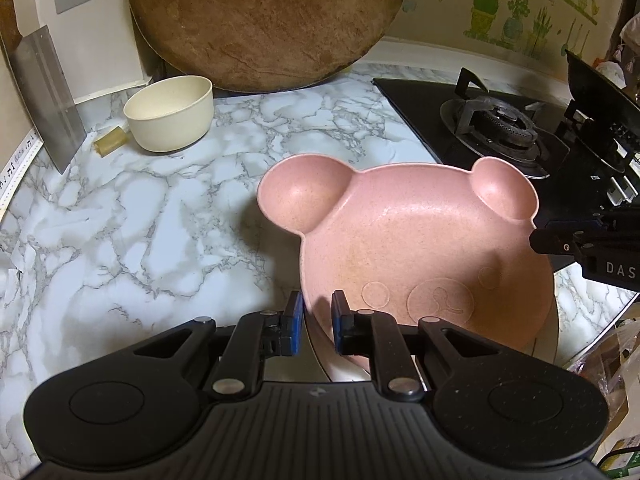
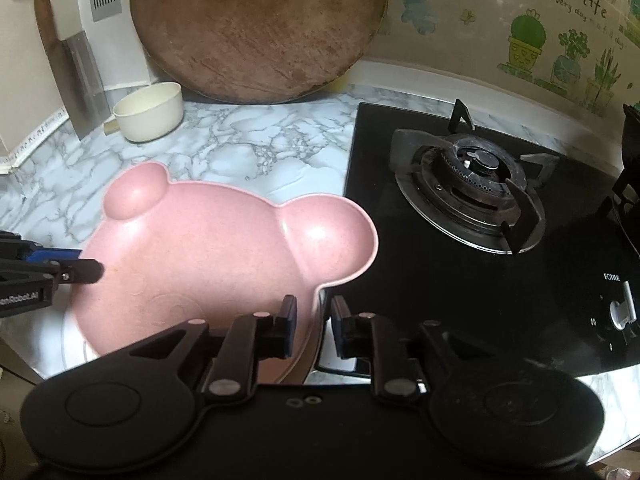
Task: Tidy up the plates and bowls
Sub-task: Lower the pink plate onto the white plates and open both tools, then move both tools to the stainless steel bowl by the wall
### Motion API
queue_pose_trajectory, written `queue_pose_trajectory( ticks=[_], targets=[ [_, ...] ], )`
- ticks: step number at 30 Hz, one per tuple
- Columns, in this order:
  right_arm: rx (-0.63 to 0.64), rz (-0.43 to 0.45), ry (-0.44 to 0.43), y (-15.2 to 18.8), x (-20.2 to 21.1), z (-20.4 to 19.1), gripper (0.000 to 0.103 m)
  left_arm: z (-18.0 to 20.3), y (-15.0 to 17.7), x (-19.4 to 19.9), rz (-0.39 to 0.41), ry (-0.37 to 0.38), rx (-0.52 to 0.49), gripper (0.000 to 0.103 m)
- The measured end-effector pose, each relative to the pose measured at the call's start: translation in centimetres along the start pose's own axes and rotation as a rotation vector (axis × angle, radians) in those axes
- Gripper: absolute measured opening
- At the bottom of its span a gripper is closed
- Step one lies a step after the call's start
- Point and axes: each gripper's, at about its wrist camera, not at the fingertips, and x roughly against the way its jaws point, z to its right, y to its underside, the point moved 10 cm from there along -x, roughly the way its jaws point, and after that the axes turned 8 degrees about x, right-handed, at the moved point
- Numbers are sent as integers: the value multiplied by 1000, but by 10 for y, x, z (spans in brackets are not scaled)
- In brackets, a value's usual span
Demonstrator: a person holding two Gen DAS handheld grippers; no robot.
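Note:
A pink bear-shaped plate (image 1: 416, 248) with two ear cups rests on a white round plate (image 1: 554, 332) near the front of the marble counter. My left gripper (image 1: 316, 320) straddles the pink plate's left rim, jaws narrowly apart on it. My right gripper (image 2: 313, 324) straddles the rim on the plate's other side (image 2: 208, 252), by the ear cup, jaws also narrowly apart. Each gripper shows in the other's view, the right gripper (image 1: 560, 240) at the right edge, the left gripper (image 2: 76, 268) at the left edge. A cream bowl (image 1: 170, 112) stands at the back left.
A big round wooden board (image 1: 268, 20) leans on the back wall. A cleaver (image 1: 44, 96) leans at the left wall. A black gas hob with burner (image 2: 472, 192) lies right of the plate. A small yellowish block (image 1: 110, 142) lies by the bowl.

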Motion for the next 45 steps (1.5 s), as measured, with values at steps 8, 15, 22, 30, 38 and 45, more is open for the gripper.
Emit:
queue_pose_trajectory(
  ticks=[8, 15, 22, 30, 38, 45],
  targets=[
    [9, 59, -36, -11, 26, -23, 33, -3, -1, 29, 50, 8, -6, 15],
    [28, 129, -85, -31, 51, -57, 48, -21, -3, 66, 109, 7, 32, 24],
    [68, 200, -148, -55, 69, -102, 68, -61, -5, 109, 196, -49, 90, 58],
    [134, 260, -212, -79, 79, -167, 96, -117, -1, 147, 253, -122, 172, 60],
    [174, 298, -267, -103, 81, -234, 102, -181, 3, 179, 312, -223, 251, 74],
    [170, 293, -301, -125, 67, -293, 103, -258, 4, 198, 341, -341, 347, 78]
  ],
)
